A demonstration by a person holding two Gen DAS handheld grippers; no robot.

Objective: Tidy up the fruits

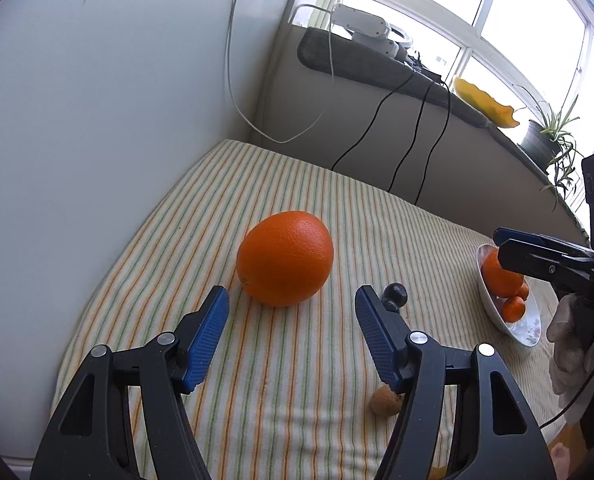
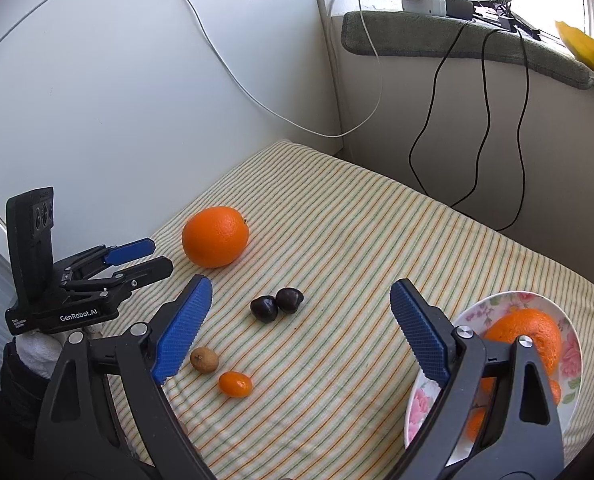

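Observation:
A large orange (image 1: pixel 285 258) lies on the striped cloth just ahead of my open, empty left gripper (image 1: pixel 292 300); it also shows in the right wrist view (image 2: pixel 215 237). Two dark fruits (image 2: pixel 276 305) lie mid-cloth, beside the left gripper's right finger (image 1: pixel 395 295). A small brown fruit (image 2: pixel 204 359) and a kumquat (image 2: pixel 235 383) lie nearer. A floral plate (image 2: pixel 493 308) at the right holds an orange (image 2: pixel 533 330) and small oranges. My right gripper (image 2: pixel 301 300) is open and empty above the cloth, its right finger beside the plate. The left gripper also shows there (image 2: pixel 147 258).
The striped cloth (image 2: pixel 377 240) covers the table in a corner between white walls. Black cables (image 2: pixel 477 128) and a white cable (image 2: pixel 257 100) hang down behind it. A ledge (image 1: pixel 377 64) above carries devices, a yellow object (image 1: pixel 485 102) and a potted plant (image 1: pixel 549 140).

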